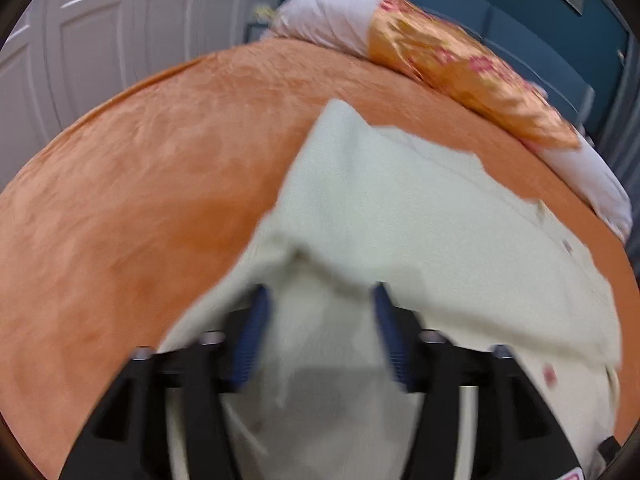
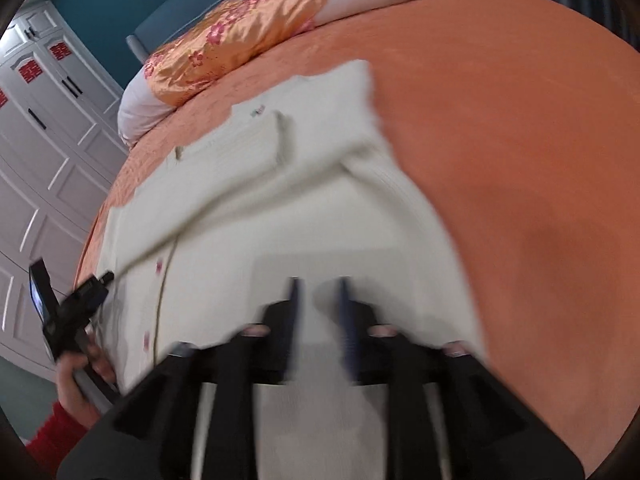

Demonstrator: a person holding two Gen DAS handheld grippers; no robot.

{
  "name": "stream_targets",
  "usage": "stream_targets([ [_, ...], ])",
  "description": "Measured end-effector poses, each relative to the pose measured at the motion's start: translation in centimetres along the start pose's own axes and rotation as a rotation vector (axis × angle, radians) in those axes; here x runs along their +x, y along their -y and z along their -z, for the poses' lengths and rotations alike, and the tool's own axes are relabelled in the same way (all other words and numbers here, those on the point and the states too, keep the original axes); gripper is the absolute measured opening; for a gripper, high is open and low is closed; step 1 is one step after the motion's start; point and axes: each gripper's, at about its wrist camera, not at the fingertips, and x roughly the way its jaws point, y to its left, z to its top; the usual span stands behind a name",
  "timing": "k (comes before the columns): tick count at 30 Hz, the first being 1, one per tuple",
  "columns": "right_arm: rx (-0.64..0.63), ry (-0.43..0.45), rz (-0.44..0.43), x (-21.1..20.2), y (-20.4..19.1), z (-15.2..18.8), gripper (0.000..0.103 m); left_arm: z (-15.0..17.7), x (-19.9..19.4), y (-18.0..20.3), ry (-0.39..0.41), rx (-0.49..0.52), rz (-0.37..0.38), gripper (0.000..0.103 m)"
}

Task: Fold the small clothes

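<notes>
Nearest to me, my left gripper [image 1: 320, 300] hangs over the near edge of the cream cardigan [image 1: 400, 216], its two blue-padded fingers [image 1: 250, 340] spread well apart. Cloth lies under the gap between them, but the pads press on nothing, so this one is released. A raised fold of the knit sits just beyond the fingertips, though the blur there makes its edge hard to read.

My right gripper [image 2: 318, 280] hovers over the same cardigan [image 2: 248, 208], nearer its right side. Its jaws stand parted with a narrow gap, and only flat knit shows through that gap; it grips nothing either.

At the left edge of the right wrist view I see the other gripper [image 2: 102, 280] from outside, tips at the cardigan's left border, held by a hand [image 2: 76, 376] with a red sleeve [image 2: 52, 440] below it.

The cardigan lies spread on the orange bedspread [image 1: 140, 200], in the middle of the bed. Small pink buttons [image 2: 159, 266] run along its front edge on the left, and a sleeve is folded across the body. Its far corner points toward the pillows.

Farther on, a shiny orange pillow with pink flowers [image 1: 460, 68] rests on a white pillow [image 1: 328, 20] at the far edge of the bed. Behind them stand a teal wall [image 1: 540, 40] and, to the left, white panelled doors [image 1: 100, 40].
</notes>
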Motion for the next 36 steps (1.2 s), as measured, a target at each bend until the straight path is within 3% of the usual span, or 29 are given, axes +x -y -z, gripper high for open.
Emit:
stream_targets([
  [4,0.045,-0.031,-0.013,-4.9,4.1,5.0,0.044,4.7,-7.4,-3.1,0.021,0.040,0.027,0.086],
  [5,0.050,-0.029,0.001,-5.9,4.7,6.1,0.048,5.7,-8.5,-4.1,0.014,0.023,0.022,0.086],
  [6,0.051,-0.035,0.034,-7.1,5.4,7.4,0.059,6.7,-9.6,-5.4,-0.001,-0.003,0.020,0.086],
  [11,0.098,-0.072,0.008,-9.7,6.9,11.1,0.059,11.9,-14.3,-12.2,-0.065,-0.208,0.040,0.086],
  [14,0.106,-0.063,-0.034,-10.0,7.0,11.5,0.060,13.9,-15.3,-13.2,-0.077,-0.211,0.049,0.086],
  [16,0.092,-0.056,-0.019,-9.6,6.7,11.4,0.061,14.8,-16.1,-12.3,-0.063,-0.160,0.026,0.086],
  [18,0.081,-0.055,-0.009,-9.3,6.4,11.5,0.063,15.2,-16.5,-11.4,-0.059,-0.134,0.052,0.086],
  [21,0.057,-0.039,0.005,-9.1,5.9,11.6,0.066,15.4,-16.3,-10.3,-0.064,-0.101,0.071,0.086],
  [26,0.042,-0.027,-0.038,-8.7,5.1,11.7,0.067,14.6,-14.8,-10.7,-0.083,-0.144,0.071,0.086],
  [29,0.038,-0.037,-0.074,-8.1,4.3,11.3,0.066,14.2,-14.4,-10.3,-0.100,-0.117,0.052,0.086],
  [31,0.020,-0.060,-0.065,-7.6,3.6,11.0,0.055,13.5,-14.2,-9.7,-0.123,-0.092,0.061,0.079],
  [32,0.013,-0.071,-0.055,-7.5,3.4,10.8,0.047,13.4,-14.2,-9.5,-0.134,-0.087,0.077,0.063],
  [33,0.012,-0.080,-0.050,-7.3,3.2,10.6,0.035,13.1,-14.1,-9.2,-0.155,-0.079,0.100,0.053],
  [34,0.017,-0.095,-0.056,-7.2,3.1,10.4,0.026,13.0,-14.2,-9.0,-0.169,-0.075,0.110,0.036],
  [35,0.021,-0.103,-0.060,-7.2,3.0,10.3,0.007,12.9,-14.3,-8.7,-0.184,-0.063,0.113,0.017],
  [36,0.026,-0.100,-0.064,-7.3,3.0,10.2,0.007,12.7,-14.7,-8.4,-0.185,-0.049,0.114,0.009],
])
